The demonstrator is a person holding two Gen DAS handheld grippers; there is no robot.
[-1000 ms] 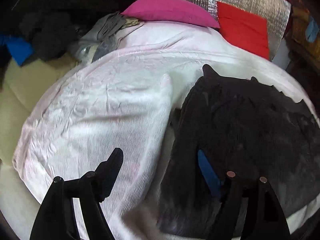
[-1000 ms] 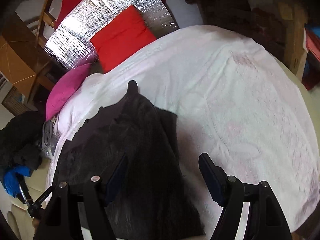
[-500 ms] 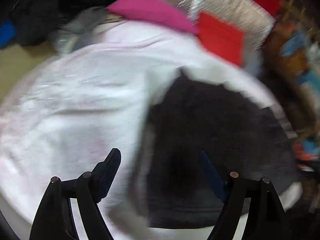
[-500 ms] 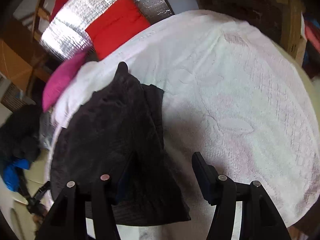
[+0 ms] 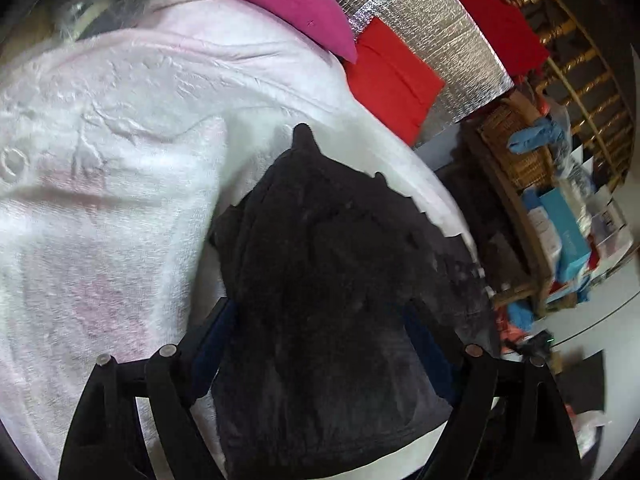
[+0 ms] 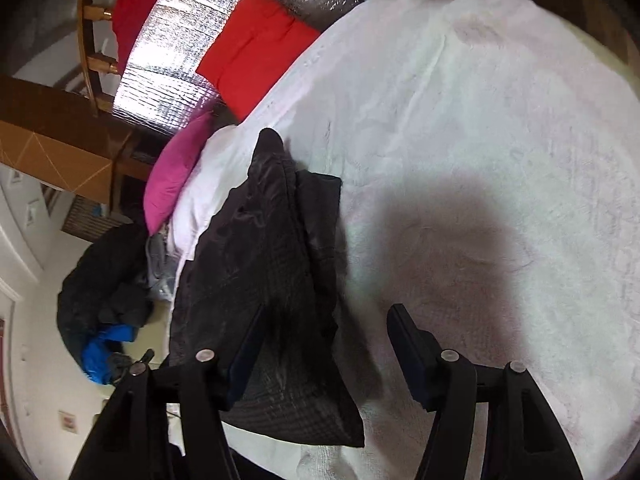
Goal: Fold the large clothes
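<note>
A folded black fleece garment (image 5: 336,300) lies on a white textured bedspread with faint pink patches (image 5: 100,208), seen between the spread fingers of the left gripper (image 5: 320,356). Both of that gripper's blue-padded fingers stand wide apart, one at each side edge of the dark cloth; whether the pads touch it cannot be told. From the right wrist camera, the same garment (image 6: 272,280) sits at and beyond the left finger, while the right gripper (image 6: 328,344) hangs with its fingers wide and nothing between them, the right finger (image 6: 412,344) over bare bedspread (image 6: 500,160) and a dark shadow. Beyond the fingertips in both views, at the far end of the bed, a magenta cushion (image 5: 288,0) and a red square cushion (image 5: 388,76) rest against a silver quilted foil panel (image 5: 432,28). To the right of the left gripper's fingers a wicker shelf holding blue boxes (image 5: 560,220) is blurred.
</note>
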